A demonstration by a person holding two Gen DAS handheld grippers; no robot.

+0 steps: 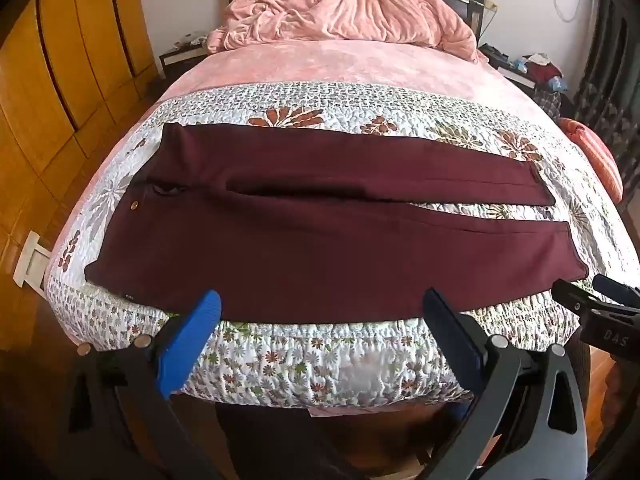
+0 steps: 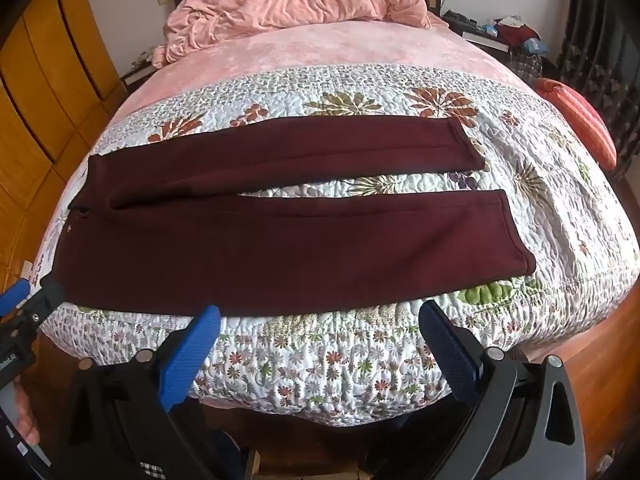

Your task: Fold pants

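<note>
Dark maroon pants [image 1: 320, 236] lie flat across the floral quilt [image 1: 320, 356], waist at the left and both legs stretched to the right with a narrow gap between them. My left gripper [image 1: 320, 308] hovers over the near edge of the pants, jaws wide open and holding nothing. In the right wrist view the same pants [image 2: 280, 248] spread out ahead. My right gripper [image 2: 320, 320] hangs above the near leg's lower edge, open and empty. The right gripper's tip [image 1: 600, 300] shows near the leg hems, and the left gripper's tip [image 2: 28, 300] shows by the waist.
A crumpled pink blanket [image 1: 352, 12] is heaped at the headboard on a pink sheet [image 1: 340, 64]. Wooden wardrobe doors [image 1: 60, 80] run along the left. A cluttered nightstand [image 1: 532, 68] and an orange cushion [image 2: 580, 120] sit at the right.
</note>
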